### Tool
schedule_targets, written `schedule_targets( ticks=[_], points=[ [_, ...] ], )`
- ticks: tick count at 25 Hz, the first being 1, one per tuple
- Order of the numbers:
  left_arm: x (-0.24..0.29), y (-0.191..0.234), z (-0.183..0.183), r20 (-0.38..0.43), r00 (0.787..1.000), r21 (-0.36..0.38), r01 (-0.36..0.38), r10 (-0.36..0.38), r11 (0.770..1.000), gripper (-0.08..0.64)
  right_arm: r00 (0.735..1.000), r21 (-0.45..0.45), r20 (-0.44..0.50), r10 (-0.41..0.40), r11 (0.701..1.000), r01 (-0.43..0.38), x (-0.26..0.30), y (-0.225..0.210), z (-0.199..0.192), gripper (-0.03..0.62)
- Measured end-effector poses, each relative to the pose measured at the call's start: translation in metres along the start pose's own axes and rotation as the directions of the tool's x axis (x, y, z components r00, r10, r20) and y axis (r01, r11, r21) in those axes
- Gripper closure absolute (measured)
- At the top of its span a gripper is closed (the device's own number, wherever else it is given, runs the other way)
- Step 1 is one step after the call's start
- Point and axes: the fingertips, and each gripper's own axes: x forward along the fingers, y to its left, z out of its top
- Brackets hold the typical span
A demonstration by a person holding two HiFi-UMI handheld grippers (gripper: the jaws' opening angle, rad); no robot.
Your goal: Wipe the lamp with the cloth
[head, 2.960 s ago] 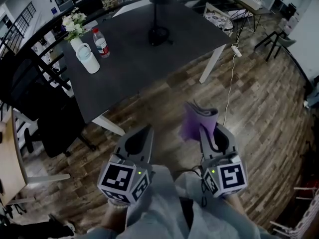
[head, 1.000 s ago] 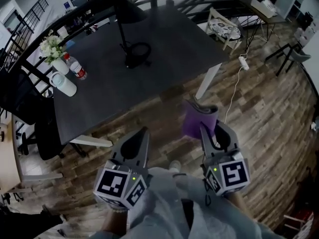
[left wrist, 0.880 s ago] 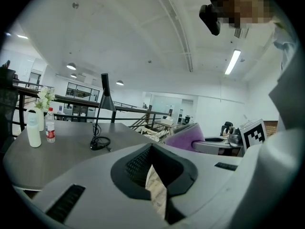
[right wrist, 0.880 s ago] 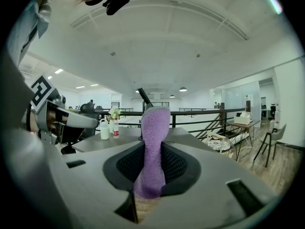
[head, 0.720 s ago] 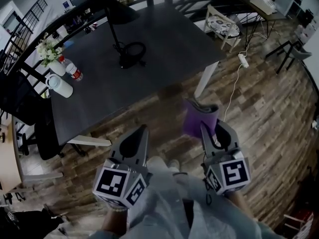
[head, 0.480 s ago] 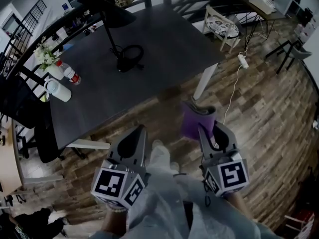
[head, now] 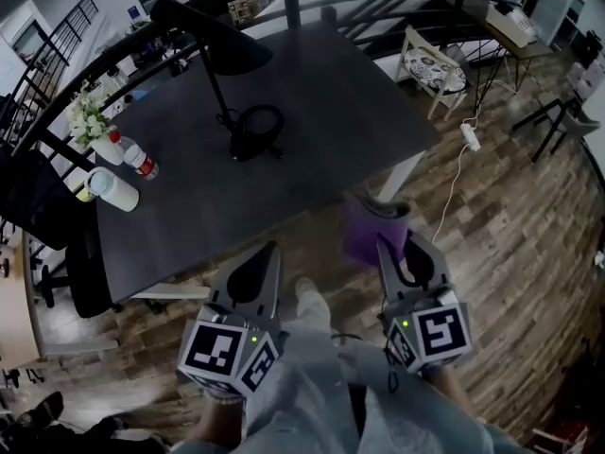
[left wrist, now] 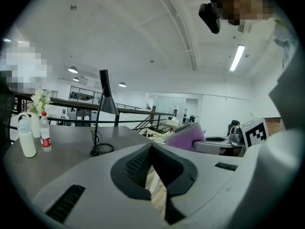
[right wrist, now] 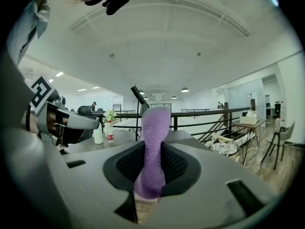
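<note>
Head view: left claw [head: 268,251] pinched closed, nothing in it. Right claw [head: 390,241] clamps the purple cloth [head: 371,225], which stands up past its tips. Both hang over wood floor [head: 501,225], short of the dark table [head: 340,93]. Black lamp [head: 219,57] stands on the table, ahead-left of the left claw, with bottle [head: 139,157], white jug [head: 113,189] and flowers [head: 85,116] further left. Left gripper view: jaws together, lamp beyond, bare tabletop between. Right gripper view: cloth fills the jaws and hides part of the lamp behind it. Against half a second ago: table slightly nearer the claws, grip on cloth unchanged.
</note>
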Motion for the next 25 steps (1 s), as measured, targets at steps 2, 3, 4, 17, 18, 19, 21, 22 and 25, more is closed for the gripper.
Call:
schedule_targets(
  ticks=[2, 3, 4, 17, 18, 19, 21, 22, 25],
  points=[
    [0.011, 0.011, 0.005, -0.002, 1.0, -0.006, -0.01, 0.01, 1.0, 0.551, 1.0, -0.016, -0.007, 0.024, 1.0, -0.024, 0.018, 0.0, 0.006, 0.505],
    [0.016, 0.018, 0.008, -0.001, 1.0, -0.009, -0.015, 0.015, 1.0, 0.551, 0.999, -0.021, -0.009, 0.036, 0.999, -0.036, 0.028, 0.002, 0.009, 0.505],
    [0.02, 0.026, 0.011, 0.002, 1.0, -0.012, -0.021, 0.021, 1.0, 0.551, 0.999, -0.027, -0.01, 0.049, 0.998, -0.049, 0.037, 0.005, 0.013, 0.505],
    [0.046, 0.131, 0.055, 0.066, 0.986, -0.052, -0.148, 0.151, 0.988, 0.551, 0.968, -0.138, 0.036, 0.25, 0.96, -0.243, 0.159, 0.062, 0.073, 0.505],
    [0.046, 0.139, 0.058, 0.071, 0.984, -0.059, -0.161, 0.165, 0.985, 0.551, 0.964, -0.145, 0.042, 0.262, 0.956, -0.253, 0.167, 0.066, 0.078, 0.505],
    [0.046, 0.147, 0.059, 0.075, 0.981, -0.065, -0.173, 0.177, 0.983, 0.551, 0.961, -0.153, 0.048, 0.272, 0.953, -0.262, 0.176, 0.069, 0.083, 0.505],
    [0.046, 0.159, 0.062, 0.08, 0.977, -0.067, -0.193, 0.198, 0.979, 0.551, 0.954, -0.168, 0.067, 0.292, 0.946, -0.277, 0.194, 0.076, 0.095, 0.505],
    [0.047, 0.165, 0.064, 0.081, 0.975, -0.064, -0.202, 0.207, 0.977, 0.551, 0.95, -0.175, 0.078, 0.303, 0.942, -0.286, 0.202, 0.079, 0.101, 0.505],
    [0.047, 0.18, 0.068, 0.09, 0.968, -0.063, -0.23, 0.236, 0.971, 0.551, 0.934, -0.195, 0.107, 0.341, 0.928, -0.316, 0.222, 0.09, 0.117, 0.505]
  ],
)
